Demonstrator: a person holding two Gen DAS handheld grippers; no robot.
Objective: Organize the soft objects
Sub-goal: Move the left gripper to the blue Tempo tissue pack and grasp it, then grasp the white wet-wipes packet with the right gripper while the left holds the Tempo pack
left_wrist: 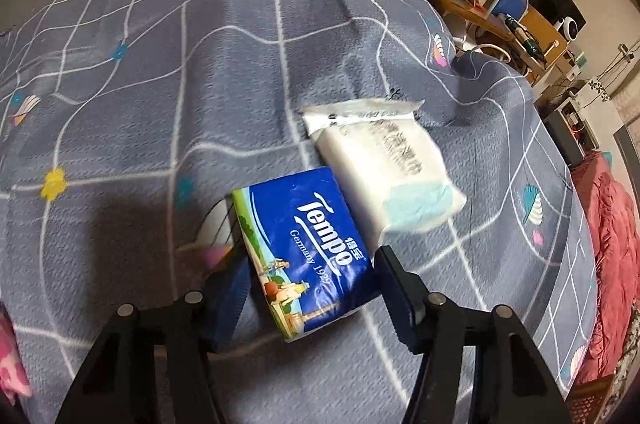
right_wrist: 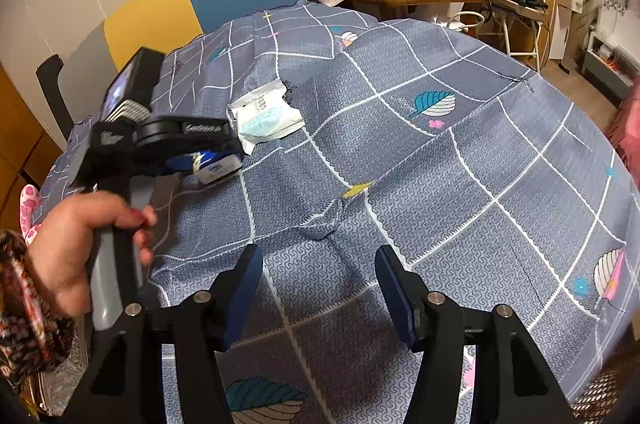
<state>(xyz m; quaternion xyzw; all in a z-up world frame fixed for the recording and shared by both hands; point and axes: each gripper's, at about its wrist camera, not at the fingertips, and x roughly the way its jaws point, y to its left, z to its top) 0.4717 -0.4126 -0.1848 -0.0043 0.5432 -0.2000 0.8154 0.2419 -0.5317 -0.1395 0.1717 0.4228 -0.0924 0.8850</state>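
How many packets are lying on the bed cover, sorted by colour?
Blue: 1, the blue plastic Tempo tissue packet, lying between the left gripper's jaws.
White: 1, the white plastic wet-wipe packet with a pale blue flap, touching the blue one's far side.
Total: 2 packets on the grey checked bed cover.
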